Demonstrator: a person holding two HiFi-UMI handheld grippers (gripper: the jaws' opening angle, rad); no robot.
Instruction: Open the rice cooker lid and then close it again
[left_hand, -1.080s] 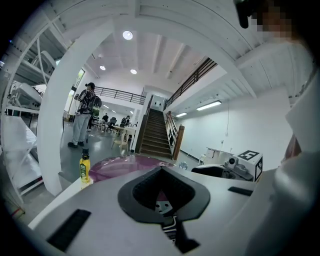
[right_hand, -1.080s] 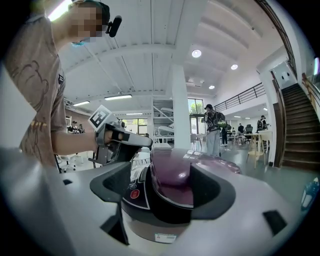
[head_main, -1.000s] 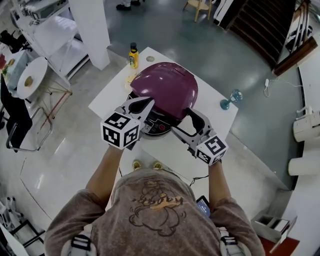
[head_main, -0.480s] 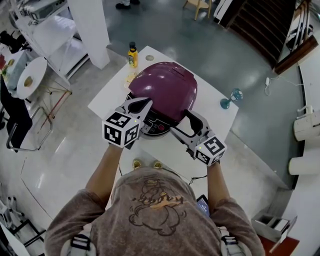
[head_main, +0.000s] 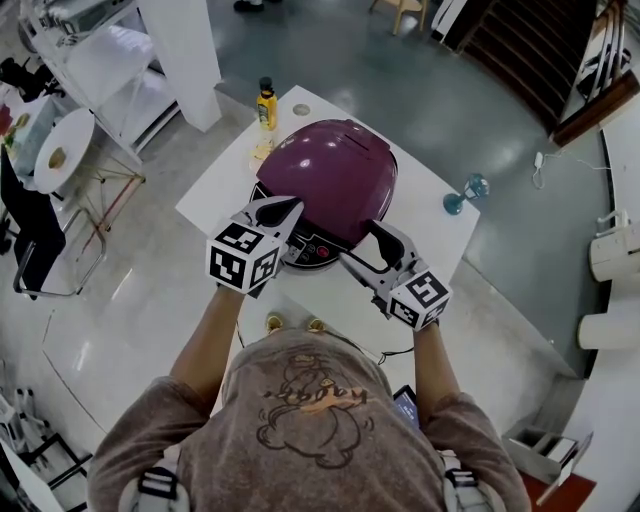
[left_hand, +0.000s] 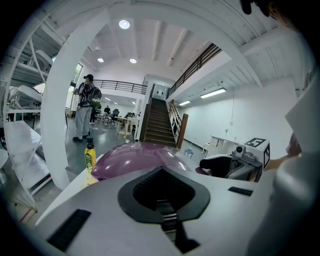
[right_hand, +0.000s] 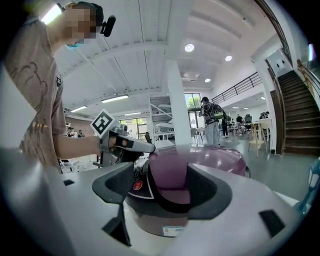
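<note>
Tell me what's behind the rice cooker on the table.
A yellow bottle and a small round disc. A pale thing nearer in is partly hidden by the cooker.

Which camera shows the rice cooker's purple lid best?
The head view: the whole purple lid shows from above, unobstructed. The left gripper view catches only its domed top at a low angle; the right gripper view shows only its near side, close up.

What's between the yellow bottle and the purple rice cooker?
A small pale yellow thing lies on the white table between the bottle and the rice cooker; the head view shows it, too small to name.
</note>
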